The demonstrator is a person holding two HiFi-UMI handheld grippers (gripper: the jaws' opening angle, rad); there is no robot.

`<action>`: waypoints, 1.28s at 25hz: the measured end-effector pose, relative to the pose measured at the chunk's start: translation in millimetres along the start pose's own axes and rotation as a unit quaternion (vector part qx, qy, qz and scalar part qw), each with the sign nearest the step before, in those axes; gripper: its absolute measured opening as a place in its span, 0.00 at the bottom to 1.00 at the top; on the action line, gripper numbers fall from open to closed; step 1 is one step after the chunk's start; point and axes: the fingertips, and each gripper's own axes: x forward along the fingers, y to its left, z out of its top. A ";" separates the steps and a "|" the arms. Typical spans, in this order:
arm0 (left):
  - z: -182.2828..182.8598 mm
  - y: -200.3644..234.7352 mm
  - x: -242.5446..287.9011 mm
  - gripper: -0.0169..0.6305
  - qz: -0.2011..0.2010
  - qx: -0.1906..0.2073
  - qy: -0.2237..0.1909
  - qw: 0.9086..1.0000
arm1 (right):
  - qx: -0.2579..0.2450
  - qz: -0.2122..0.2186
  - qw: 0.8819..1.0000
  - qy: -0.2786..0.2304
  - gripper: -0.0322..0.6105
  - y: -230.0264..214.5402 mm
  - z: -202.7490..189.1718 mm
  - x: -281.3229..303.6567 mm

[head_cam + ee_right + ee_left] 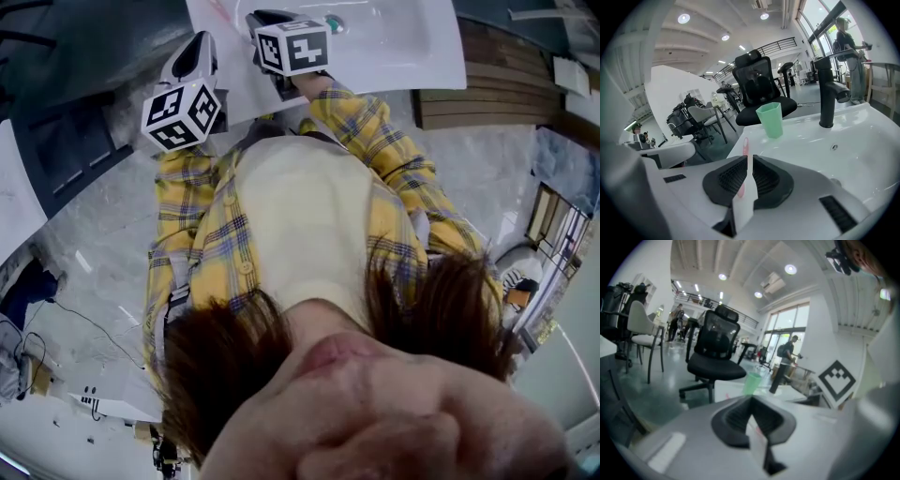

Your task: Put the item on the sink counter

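My right gripper (747, 157) is shut on a thin white item with a pink tip (745, 145), held just above the near left edge of the white sink counter (811, 145). A green cup (770, 119) stands upright on the counter ahead of it, left of the black faucet (828, 89). In the head view the right gripper (272, 21) is over the sink counter (403, 47), near the cup (333, 25). My left gripper (202, 42) hovers at the counter's left edge. Its jaws (751, 401) are closed, with a white sliver between them that I cannot identify. The cup (752, 382) shows beyond them.
A black office chair (759, 89) stands past the counter, also in the left gripper view (715, 352). People stand in the background (785, 362). Wooden slats (487, 84) lie right of the sink. A dark cabinet (66, 141) is at the left.
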 end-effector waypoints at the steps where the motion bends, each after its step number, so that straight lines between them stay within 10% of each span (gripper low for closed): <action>1: -0.8 -1.2 0.1 0.04 0.000 0.000 0.000 1.000 | 0.001 -0.001 1.000 -0.003 0.11 -1.7 0.4 -2.1; 32: -12.1 -29.9 -15.9 0.04 0.013 0.007 0.005 1.000 | 0.005 -0.012 0.999 -0.039 0.07 -32.8 -10.2 -64.2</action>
